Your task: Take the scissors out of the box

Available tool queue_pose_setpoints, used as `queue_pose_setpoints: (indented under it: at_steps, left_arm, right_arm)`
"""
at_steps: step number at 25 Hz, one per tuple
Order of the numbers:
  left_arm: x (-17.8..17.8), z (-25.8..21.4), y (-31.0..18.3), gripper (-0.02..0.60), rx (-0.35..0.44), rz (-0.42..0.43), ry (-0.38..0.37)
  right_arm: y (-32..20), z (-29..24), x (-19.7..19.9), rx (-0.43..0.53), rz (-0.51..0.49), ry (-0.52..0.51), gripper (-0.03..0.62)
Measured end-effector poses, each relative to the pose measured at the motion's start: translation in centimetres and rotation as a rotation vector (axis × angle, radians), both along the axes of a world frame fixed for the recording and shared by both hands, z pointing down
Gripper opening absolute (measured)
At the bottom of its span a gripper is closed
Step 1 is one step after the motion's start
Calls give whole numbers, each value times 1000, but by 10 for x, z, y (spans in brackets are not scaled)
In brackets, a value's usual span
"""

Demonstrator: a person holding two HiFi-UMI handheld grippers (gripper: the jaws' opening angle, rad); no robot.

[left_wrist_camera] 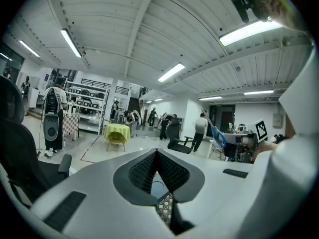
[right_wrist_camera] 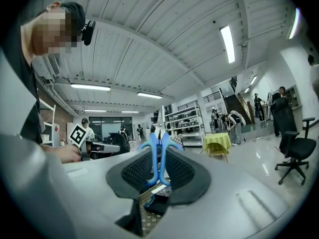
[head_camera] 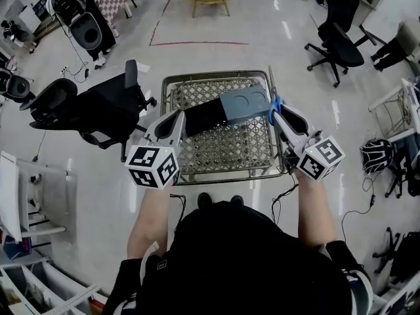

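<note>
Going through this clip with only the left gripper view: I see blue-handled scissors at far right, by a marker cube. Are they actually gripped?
Observer: Yes. The right gripper view shows the right gripper with its pads closed on the scissors at the blue handles, blades pointing up.
Operator: Where are they relative to the box?
Observer: In the head view they stand by the right edge of the grey-blue box, at the right rim of the wire basket.
Operator: What is in front of my gripper?
Observer: The left gripper has its tips at the left end of a black item lying in the basket.
</note>
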State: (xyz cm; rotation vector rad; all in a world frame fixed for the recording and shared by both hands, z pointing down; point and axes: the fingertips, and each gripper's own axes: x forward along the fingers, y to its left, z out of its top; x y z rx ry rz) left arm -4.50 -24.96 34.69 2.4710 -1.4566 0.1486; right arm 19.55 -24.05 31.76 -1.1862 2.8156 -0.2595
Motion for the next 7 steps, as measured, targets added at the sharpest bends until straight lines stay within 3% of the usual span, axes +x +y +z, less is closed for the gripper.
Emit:
queue_pose_setpoints:
  at_steps: [7]
  left_arm:
    - [2,1,1,0,-3,0,1]
  right_arm:
    - [1,1,-1,-6,-5,2,97]
